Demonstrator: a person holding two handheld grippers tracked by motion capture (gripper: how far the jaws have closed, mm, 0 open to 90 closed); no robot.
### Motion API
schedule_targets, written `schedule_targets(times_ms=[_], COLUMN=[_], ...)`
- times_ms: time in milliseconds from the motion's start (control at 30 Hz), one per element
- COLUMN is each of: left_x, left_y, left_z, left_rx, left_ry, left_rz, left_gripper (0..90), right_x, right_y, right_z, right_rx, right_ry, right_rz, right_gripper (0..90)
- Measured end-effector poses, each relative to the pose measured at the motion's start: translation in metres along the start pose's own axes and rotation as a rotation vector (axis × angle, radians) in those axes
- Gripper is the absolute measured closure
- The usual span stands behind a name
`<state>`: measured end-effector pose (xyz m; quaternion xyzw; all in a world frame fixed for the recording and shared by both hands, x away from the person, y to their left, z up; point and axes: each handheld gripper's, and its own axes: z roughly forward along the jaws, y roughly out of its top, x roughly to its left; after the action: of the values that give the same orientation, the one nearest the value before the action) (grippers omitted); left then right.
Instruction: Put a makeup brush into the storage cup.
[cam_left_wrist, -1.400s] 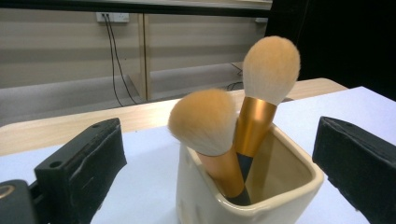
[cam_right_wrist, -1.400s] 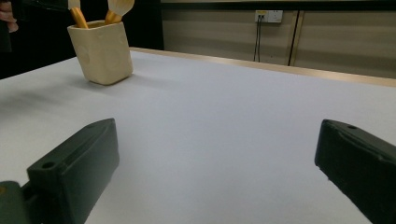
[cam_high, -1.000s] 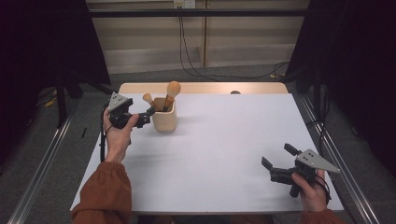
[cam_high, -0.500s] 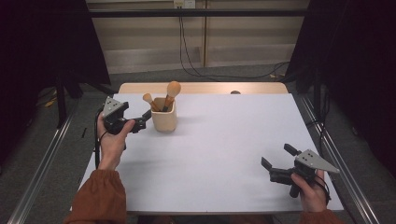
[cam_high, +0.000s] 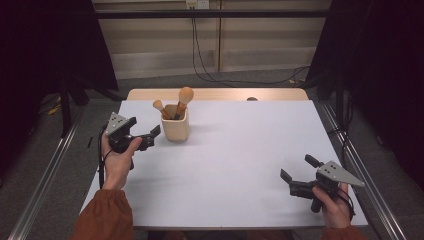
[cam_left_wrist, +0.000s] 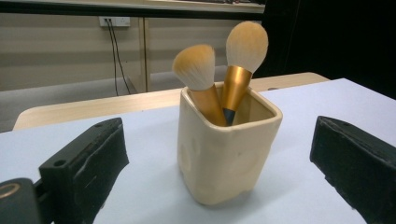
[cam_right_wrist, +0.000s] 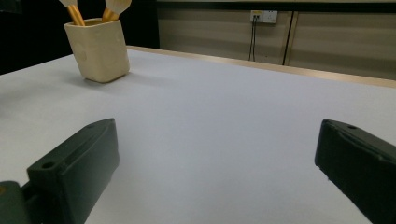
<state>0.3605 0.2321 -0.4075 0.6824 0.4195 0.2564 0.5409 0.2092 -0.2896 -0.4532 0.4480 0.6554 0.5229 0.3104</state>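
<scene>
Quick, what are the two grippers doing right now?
Left gripper: open, empty, facing the cup.
Right gripper: open, empty.

White table (cam_high: 235, 165) w/ cream brush cup (cam_high: 176, 124) standing near far-left.

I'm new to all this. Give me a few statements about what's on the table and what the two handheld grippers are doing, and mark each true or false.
1. Two brushes stand in the cream cup. True.
2. The left gripper is clamped on the cup. False: its fingers are spread wide and the cup stands apart, ahead of them.
3. The right gripper is open with nothing between its fingers. True.
4. The cup lies tipped over on the white table. False: it stands upright.
5. The right gripper is right beside the cup. False: it is at the near right corner, far from the cup.
</scene>
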Motion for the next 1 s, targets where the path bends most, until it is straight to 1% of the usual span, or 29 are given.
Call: schedule_targets(times_ms=[33,67,200,233,300,333,367,400,500,533,567,600,667,733,800,867,900,1000], left_x=[-0.001,-0.001,-0.002,-0.002,-0.004,-0.006,-0.007,-0.008,-0.011,-0.012,-0.012,-0.013,-0.014,-0.014,-0.014,-0.015,-0.015,-0.017], left_y=[0.0,-0.001,-0.004,-0.004,-0.004,-0.004,-0.005,-0.005,-0.007,-0.008,-0.01,-0.012,-0.015,-0.017,-0.018,-0.021,-0.022,-0.027], left_z=[-0.003,-0.005,-0.015,-0.018,-0.022,-0.024,-0.026,-0.027,-0.031,-0.032,-0.034,-0.036,-0.039,-0.042,-0.046,-0.049,-0.051,-0.057], left_rx=[-0.005,0.0,-0.016,-0.014,-0.022,-0.023,-0.02,-0.02,-0.025,-0.03,-0.037,-0.028,-0.029,-0.028,-0.028,-0.023,-0.021,-0.014], left_ry=[0.007,0.011,0.006,0.011,0.01,0.008,0.009,0.012,0.002,0.001,-0.012,-0.018,-0.006,-0.009,0.001,-0.007,-0.011,-0.006], left_rz=[0.008,0.018,0.001,0.002,0.003,0.01,0.027,0.032,0.03,0.024,0.017,0.011,0.028,0.021,0.021,0.017,0.013,0.01], left_gripper=[3.7,3.7,3.6,3.6,3.6,3.6,3.6,3.6,3.6,3.5,3.2,3.2,3.2,3.3,3.2,3.3,3.5,3.8], right_x=[0.0,0.0,0.0,0.0,0.0,0.0,0.0,0.0,0.0,0.001,0.001,0.001,0.001,0.001,0.001,0.001,0.001,0.001], right_y=[0.0,0.0,0.0,0.0,0.0,0.0,0.0,0.0,0.0,0.0,0.0,0.0,0.0,0.0,0.0,0.001,0.001,0.001], right_z=[0.0,0.0,0.0,0.001,0.0,0.0,0.0,0.0,0.0,0.0,0.0,0.0,0.0,0.0,0.0,0.001,0.001,0.002], right_rx=[0.0,0.001,0.002,0.002,0.002,0.002,0.002,0.0,0.001,0.001,0.001,0.001,0.001,0.0,-0.001,-0.001,-0.004,-0.004], right_ry=[0.0,-0.004,-0.001,-0.001,0.001,0.001,0.001,-0.001,0.001,0.002,0.002,0.002,0.002,0.003,0.004,0.005,0.005,0.008], right_rz=[-0.003,-0.001,-0.002,0.002,-0.004,-0.003,-0.002,-0.002,-0.004,-0.005,-0.006,-0.006,-0.005,-0.006,-0.006,-0.006,0.002,-0.004], right_gripper=[0.0,0.0,0.0,0.0,0.0,0.0,0.0,0.0,0.0,0.0,0.0,0.0,0.0,0.0,0.0,0.0,0.0,0.0])
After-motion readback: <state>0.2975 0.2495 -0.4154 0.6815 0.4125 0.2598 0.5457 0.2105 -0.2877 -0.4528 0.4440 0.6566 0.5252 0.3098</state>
